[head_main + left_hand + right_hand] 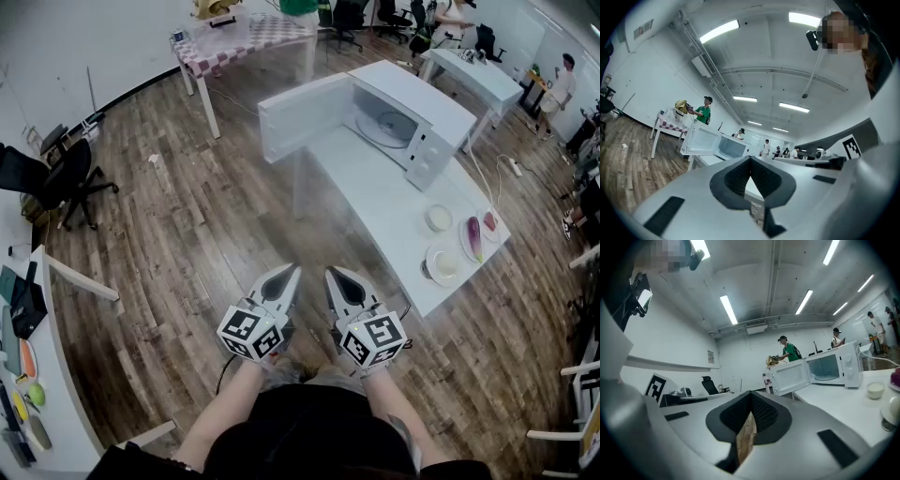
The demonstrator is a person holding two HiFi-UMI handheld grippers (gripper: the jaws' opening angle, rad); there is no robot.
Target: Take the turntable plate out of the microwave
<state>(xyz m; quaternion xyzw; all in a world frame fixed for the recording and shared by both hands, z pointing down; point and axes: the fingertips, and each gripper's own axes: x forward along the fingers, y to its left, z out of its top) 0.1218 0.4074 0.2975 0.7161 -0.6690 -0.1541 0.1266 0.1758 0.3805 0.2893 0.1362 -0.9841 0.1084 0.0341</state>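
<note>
Now two claws: left claw (292, 272), right claw (334, 276), both closed, empty; one open microwave (417, 98), one turntable plate (384, 127) inside.

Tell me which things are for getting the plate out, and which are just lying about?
For the job: microwave, its open door, turntable plate inside, left gripper, right gripper.
Just lying about: small bowl, purple vegetable, office chair, checkered table.
</note>
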